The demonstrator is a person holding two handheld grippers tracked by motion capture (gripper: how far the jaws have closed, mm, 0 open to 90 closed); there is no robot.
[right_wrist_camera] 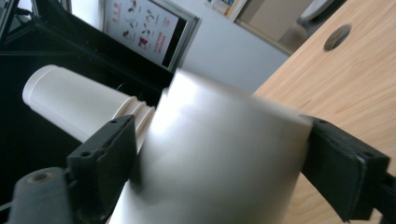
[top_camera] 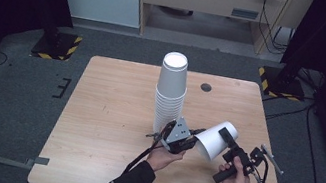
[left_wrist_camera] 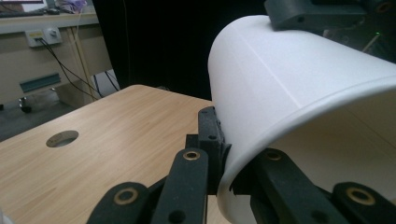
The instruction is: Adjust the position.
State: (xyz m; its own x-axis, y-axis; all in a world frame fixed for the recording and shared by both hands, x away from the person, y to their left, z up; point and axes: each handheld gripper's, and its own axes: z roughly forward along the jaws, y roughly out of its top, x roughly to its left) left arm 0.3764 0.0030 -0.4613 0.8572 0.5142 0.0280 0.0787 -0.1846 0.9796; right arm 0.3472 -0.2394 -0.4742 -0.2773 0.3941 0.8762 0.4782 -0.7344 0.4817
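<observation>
White paper cup (top_camera: 216, 139), light, thin-walled and easily crushed, held tilted above the table's near right part, just right of the tall cup stack (top_camera: 170, 93) standing mid-table. Clamped at the rim by the left gripper (top_camera: 184, 141), one jaw inside the mouth and one outside, and squeezed across the body near the base by the right gripper (top_camera: 231, 145); best taken gently at the stiffer rolled rim, not the soft wall. Close by, the stack, likely to topple if nudged; farther off, a round hole (top_camera: 206, 87) near the far edge.
</observation>
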